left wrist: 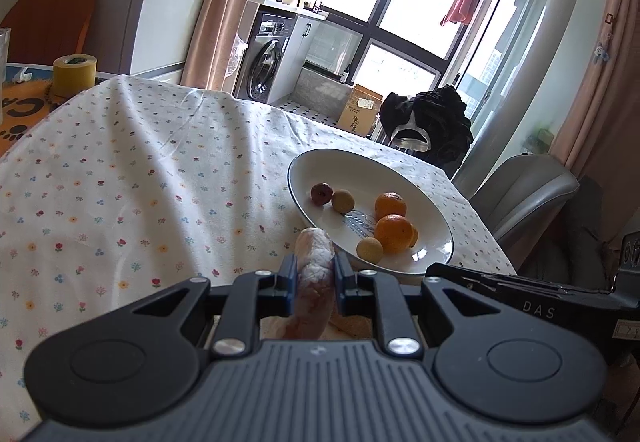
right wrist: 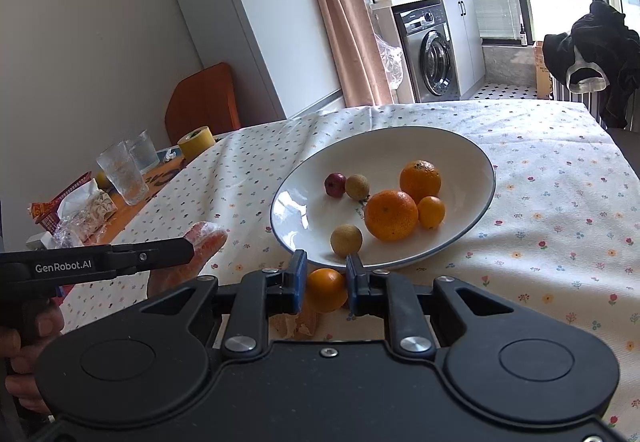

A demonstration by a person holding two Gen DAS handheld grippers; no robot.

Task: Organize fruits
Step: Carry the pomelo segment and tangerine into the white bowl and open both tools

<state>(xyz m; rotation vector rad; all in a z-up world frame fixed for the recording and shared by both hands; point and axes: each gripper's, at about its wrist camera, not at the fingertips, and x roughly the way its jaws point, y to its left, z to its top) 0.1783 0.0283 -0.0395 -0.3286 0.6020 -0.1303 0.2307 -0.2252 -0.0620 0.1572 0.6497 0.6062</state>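
Both grippers are carrying fruit toward the white plate near the table's right edge. The right gripper is clenching a small orange just short of the rim; the left gripper is grasping a plastic-wrapped sweet potato. Released too early, the orange could roll off across the floral tablecloth.

Left hand-held gripper clamped on something; right hand-held gripper likewise; both level, side by side
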